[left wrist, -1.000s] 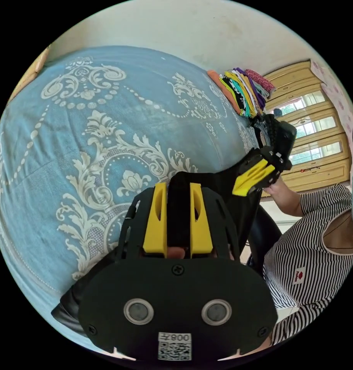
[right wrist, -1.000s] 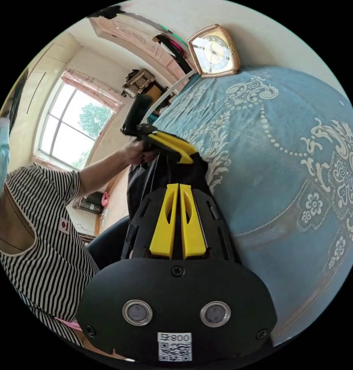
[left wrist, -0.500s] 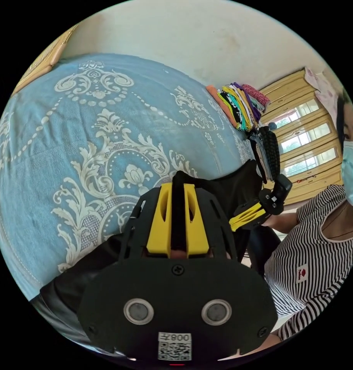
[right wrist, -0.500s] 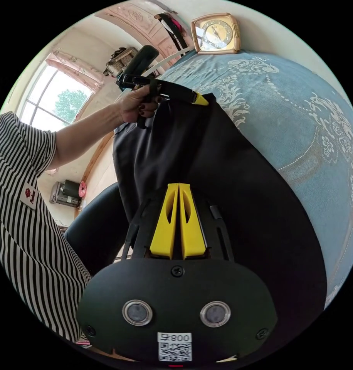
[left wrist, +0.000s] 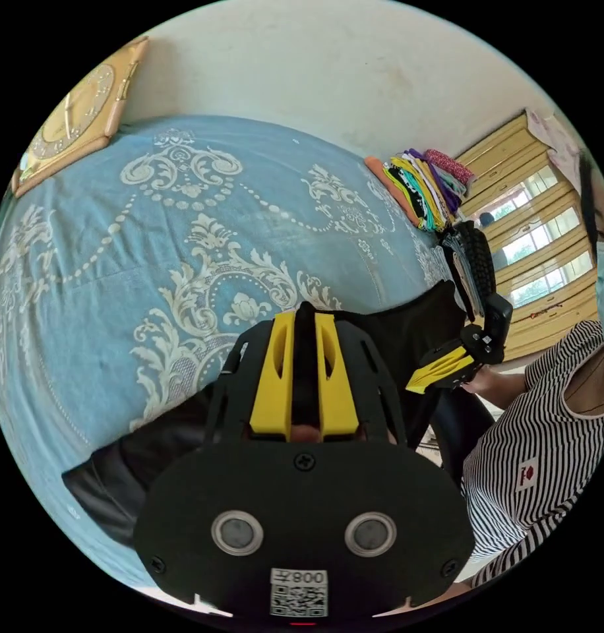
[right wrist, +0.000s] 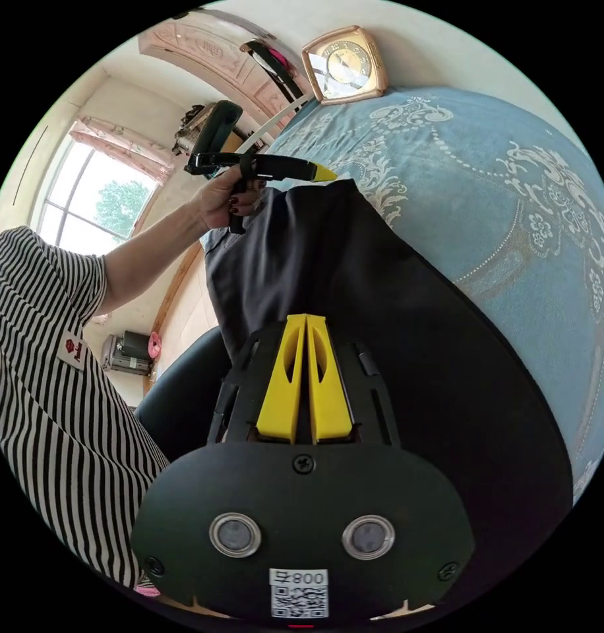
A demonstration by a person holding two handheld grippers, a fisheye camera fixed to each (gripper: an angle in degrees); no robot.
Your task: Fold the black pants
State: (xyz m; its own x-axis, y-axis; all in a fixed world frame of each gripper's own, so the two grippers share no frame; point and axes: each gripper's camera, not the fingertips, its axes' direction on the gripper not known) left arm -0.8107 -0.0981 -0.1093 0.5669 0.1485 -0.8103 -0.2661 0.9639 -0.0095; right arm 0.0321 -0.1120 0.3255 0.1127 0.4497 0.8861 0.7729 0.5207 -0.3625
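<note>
The black pants (left wrist: 394,330) hang stretched between both grippers over the edge of a blue patterned bed (left wrist: 183,217). My left gripper (left wrist: 305,313) is shut with a fold of black cloth pinched between its yellow jaws. In the right gripper view the pants (right wrist: 355,264) spread as a wide dark sheet from my right gripper (right wrist: 306,320), whose jaws are pressed together at the cloth's edge, up to the left gripper (right wrist: 318,173), held in a hand (right wrist: 223,198). The right gripper (left wrist: 434,372) shows at the pants' far corner in the left gripper view.
A stack of folded colourful clothes (left wrist: 424,184) lies at the bed's far side by a yellow cabinet (left wrist: 533,231). A clock (right wrist: 345,64) leans at the head of the bed (right wrist: 500,217). The person in a striped top (right wrist: 45,369) stands beside the bed.
The two grippers have drawn apart, and the bunched pants now stretch out flat between them over the bed's edge. Both views have swung, bringing the clock into the left gripper view.
</note>
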